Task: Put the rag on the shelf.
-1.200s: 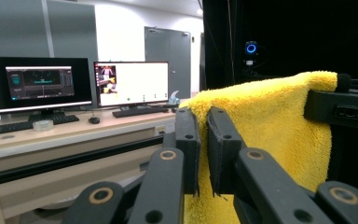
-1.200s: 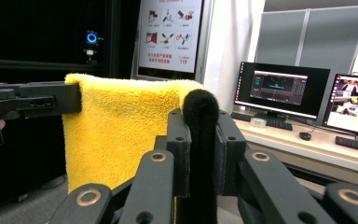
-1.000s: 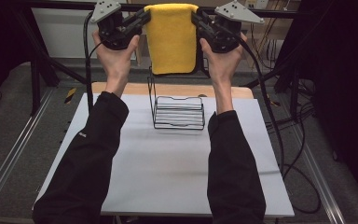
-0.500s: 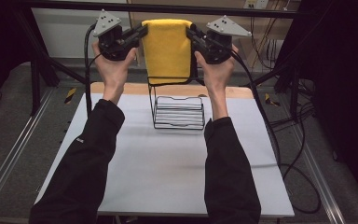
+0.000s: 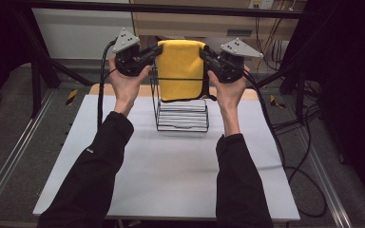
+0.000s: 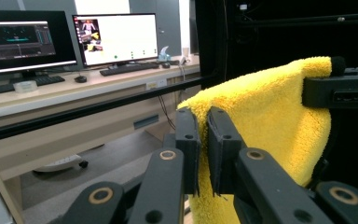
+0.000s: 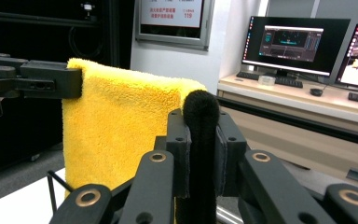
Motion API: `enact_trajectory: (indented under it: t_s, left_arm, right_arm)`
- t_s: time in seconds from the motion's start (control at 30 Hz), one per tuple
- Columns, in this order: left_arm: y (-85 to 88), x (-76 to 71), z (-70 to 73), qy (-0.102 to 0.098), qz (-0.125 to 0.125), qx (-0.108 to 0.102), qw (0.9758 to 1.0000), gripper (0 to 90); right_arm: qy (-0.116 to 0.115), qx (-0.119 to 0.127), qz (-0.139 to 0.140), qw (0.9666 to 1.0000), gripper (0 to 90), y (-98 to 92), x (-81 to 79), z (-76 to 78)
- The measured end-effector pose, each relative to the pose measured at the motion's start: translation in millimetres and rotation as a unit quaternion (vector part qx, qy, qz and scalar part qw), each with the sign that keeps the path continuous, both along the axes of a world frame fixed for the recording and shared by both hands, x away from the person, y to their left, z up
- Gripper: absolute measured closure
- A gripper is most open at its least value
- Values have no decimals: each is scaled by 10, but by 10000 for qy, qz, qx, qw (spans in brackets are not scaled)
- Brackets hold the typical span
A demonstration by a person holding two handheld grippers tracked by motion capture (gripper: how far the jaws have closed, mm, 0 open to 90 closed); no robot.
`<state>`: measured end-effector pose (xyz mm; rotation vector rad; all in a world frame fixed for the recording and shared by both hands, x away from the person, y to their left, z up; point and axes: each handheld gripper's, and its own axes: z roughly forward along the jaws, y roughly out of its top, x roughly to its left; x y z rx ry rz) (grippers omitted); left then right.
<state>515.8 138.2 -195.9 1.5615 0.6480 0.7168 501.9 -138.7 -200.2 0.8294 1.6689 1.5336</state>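
The left gripper [image 5: 156, 51] is clamped on the top left corner of a yellow towel [image 5: 180, 69], which hangs spread flat above the wire rack [image 5: 181, 116] on the white table [image 5: 171, 166]. The cloth is thick, fluffy microfibre, bright yellow, with a dark edge trim bunched at the top right corner, where the right gripper [image 5: 204, 52] pinches it tight.
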Motion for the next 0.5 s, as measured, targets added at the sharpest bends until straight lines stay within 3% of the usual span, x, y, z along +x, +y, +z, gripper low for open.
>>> enact_trajectory:
  t_s: [0.37, 0.5]
  left_arm:
    - [29, -131, -19, -52, -201, 12, 9998, 836]
    - [45, -181, -52, 47, -272, 52, 9996, 835]
  right_arm:
    - [-68, 70, 131, 9999, 791, -54, -100, -92]
    - [-78, -16, 146, 9999, 790, -47, -151, -123]
